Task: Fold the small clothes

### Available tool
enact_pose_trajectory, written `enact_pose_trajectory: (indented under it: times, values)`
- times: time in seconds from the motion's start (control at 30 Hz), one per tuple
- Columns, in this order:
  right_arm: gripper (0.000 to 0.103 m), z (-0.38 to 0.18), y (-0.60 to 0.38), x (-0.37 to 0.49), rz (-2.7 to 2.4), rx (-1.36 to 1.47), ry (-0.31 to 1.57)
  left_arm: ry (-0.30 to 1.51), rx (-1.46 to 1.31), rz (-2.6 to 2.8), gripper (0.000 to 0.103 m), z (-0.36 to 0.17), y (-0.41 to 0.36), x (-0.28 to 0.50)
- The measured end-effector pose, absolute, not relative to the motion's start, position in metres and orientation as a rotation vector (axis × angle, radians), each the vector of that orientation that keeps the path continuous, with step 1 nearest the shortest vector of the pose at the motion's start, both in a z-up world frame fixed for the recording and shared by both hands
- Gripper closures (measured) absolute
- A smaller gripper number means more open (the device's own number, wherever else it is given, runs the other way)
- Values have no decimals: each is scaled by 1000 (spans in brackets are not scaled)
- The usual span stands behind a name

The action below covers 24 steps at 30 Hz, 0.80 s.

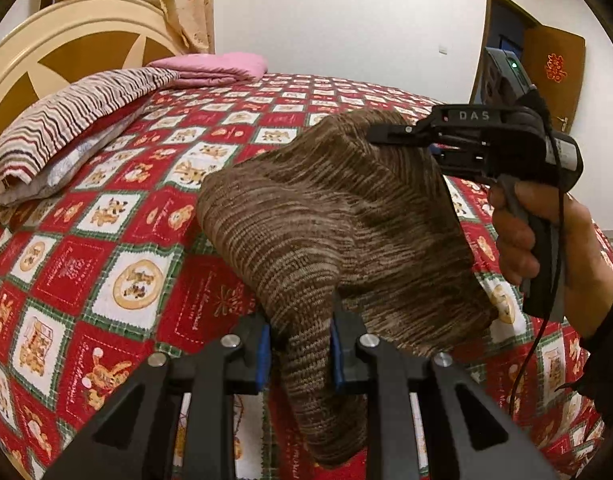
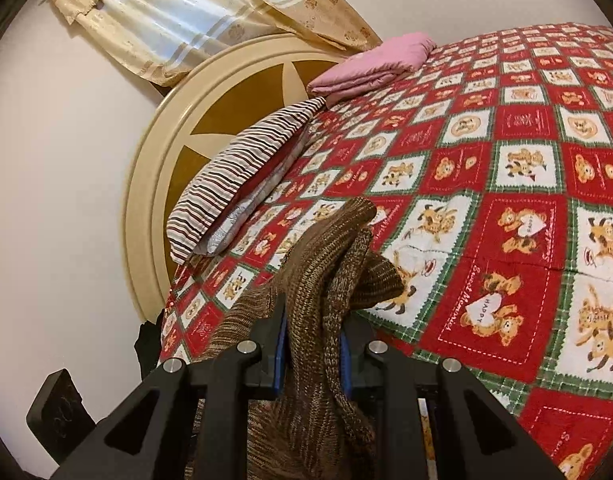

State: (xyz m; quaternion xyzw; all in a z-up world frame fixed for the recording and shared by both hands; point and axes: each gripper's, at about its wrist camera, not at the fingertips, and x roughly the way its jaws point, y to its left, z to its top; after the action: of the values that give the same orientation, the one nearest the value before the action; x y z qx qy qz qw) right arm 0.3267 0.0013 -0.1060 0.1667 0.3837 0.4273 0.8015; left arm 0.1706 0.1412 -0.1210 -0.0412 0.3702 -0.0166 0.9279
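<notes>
Both jaws clamped a brown knit garment (image 1: pixel 330 220), held aloft over the quilted bed (image 1: pixel 106 280) between the left hand-held gripper (image 1: pixel 300 354) and right hand-held gripper (image 1: pixel 390 134); stretching the edge taut and level before lowering would likely fold it cleanly.

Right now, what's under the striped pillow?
Under the striped pillow a pale grey-white pillow pokes out along its lower edge, both lying on the red patchwork bedspread by the headboard. Anything further beneath is covered.
</notes>
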Motion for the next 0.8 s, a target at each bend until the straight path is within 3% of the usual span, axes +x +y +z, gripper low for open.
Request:
enact_pose_trajectory:
  times: [0.6,0.8]
  values:
    - [82,-132,4,341,842,348,872,812,-112,-18,74,-152,148,178]
    - [82,-147,5,350,788,337,911,817,-109,8,57,-154,147,181]
